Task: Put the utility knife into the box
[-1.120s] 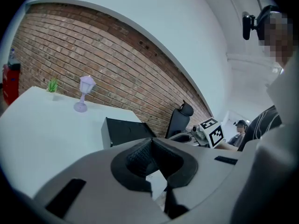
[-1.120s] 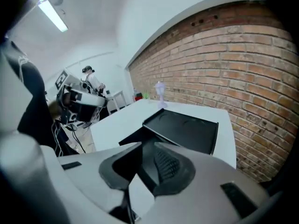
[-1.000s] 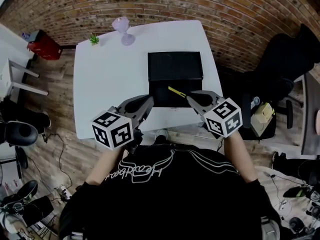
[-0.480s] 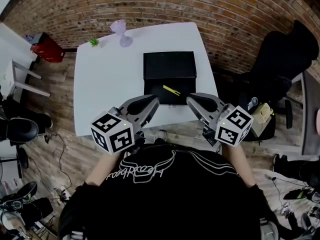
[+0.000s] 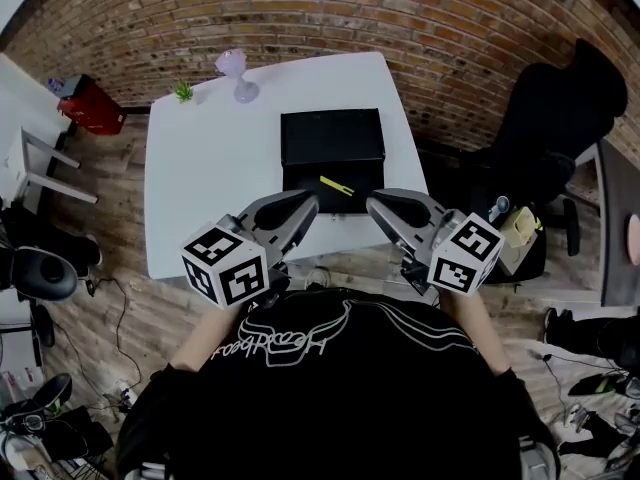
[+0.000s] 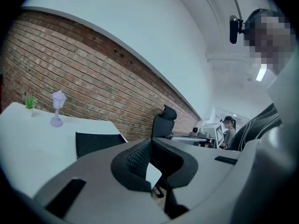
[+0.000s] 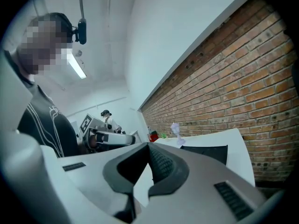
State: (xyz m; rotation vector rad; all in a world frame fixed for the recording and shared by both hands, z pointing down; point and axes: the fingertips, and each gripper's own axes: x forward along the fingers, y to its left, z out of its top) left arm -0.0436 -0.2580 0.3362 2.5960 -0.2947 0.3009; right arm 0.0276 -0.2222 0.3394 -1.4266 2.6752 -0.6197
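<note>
On the white table (image 5: 210,188) stands the black box (image 5: 332,136), its lid open. The yellow utility knife (image 5: 336,186) lies inside the box's near half, free of both grippers. In the head view my left gripper (image 5: 308,202) hovers off the table's near edge, left of the knife, shut and empty. My right gripper (image 5: 373,201) is level with it on the right, also shut and empty. The left gripper view shows the left gripper (image 6: 150,142) with its pads together and the box (image 6: 96,143) beyond. From the right gripper view, the right gripper (image 7: 149,146) points past the box (image 7: 205,153).
A purple goblet-shaped ornament (image 5: 234,74) and a small green plant (image 5: 184,91) stand at the table's far left corner. A black office chair (image 5: 550,128) is to the right, a red case (image 5: 90,108) on the floor far left. A brick wall runs behind the table.
My right gripper has drawn back from the knife towards the person and risen. The left gripper has also lifted a little. The knife stays in the box.
</note>
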